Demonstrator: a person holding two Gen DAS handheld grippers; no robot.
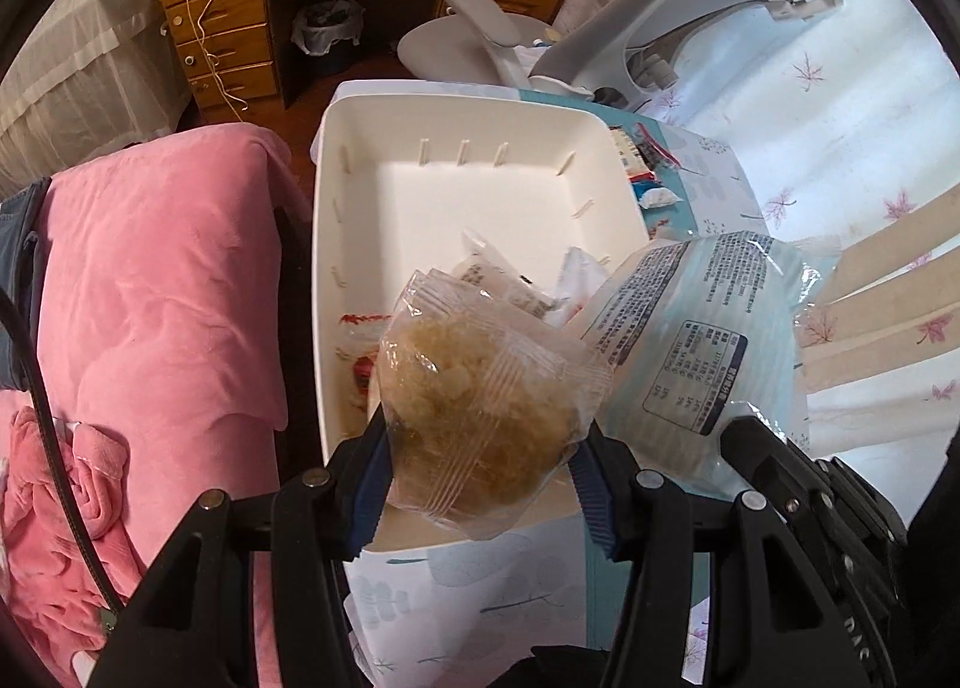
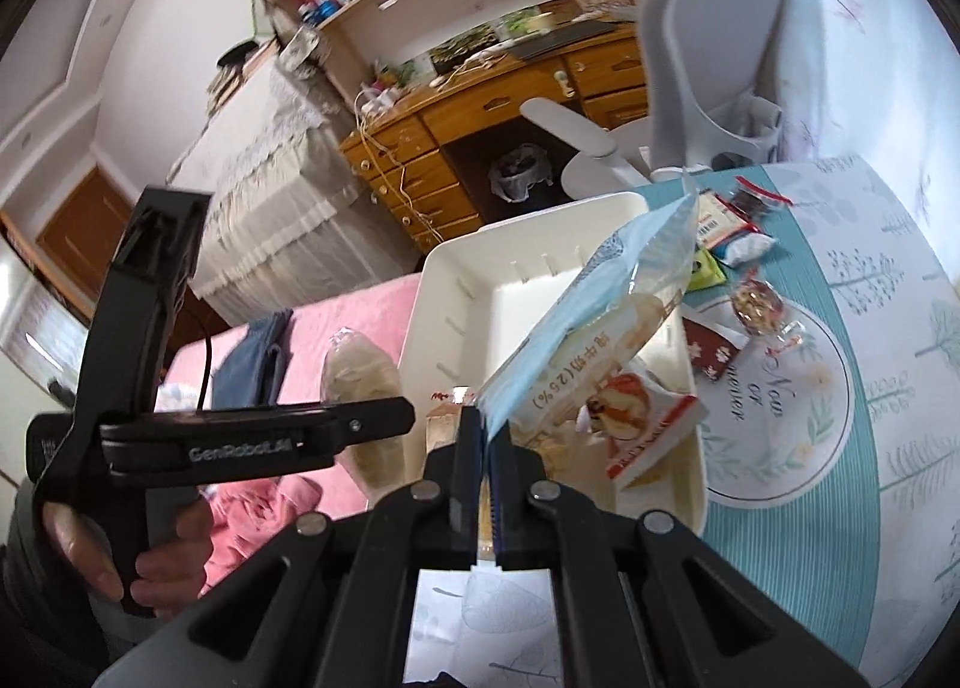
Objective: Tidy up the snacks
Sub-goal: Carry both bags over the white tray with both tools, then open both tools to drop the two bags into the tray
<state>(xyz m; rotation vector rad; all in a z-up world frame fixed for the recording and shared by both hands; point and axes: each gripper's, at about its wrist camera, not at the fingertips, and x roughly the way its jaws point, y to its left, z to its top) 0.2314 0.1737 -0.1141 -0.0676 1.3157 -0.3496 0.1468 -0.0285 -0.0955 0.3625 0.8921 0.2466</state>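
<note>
Carry both over the white bin (image 1: 336,244) before letting go — left gripper (image 1: 480,484) clamps the clear snack pack (image 1: 480,418), right gripper (image 2: 485,448) pinches shut on the blue bag (image 2: 606,292).

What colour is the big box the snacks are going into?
White, plain inside and out. The box shows best in the left wrist view.
</note>
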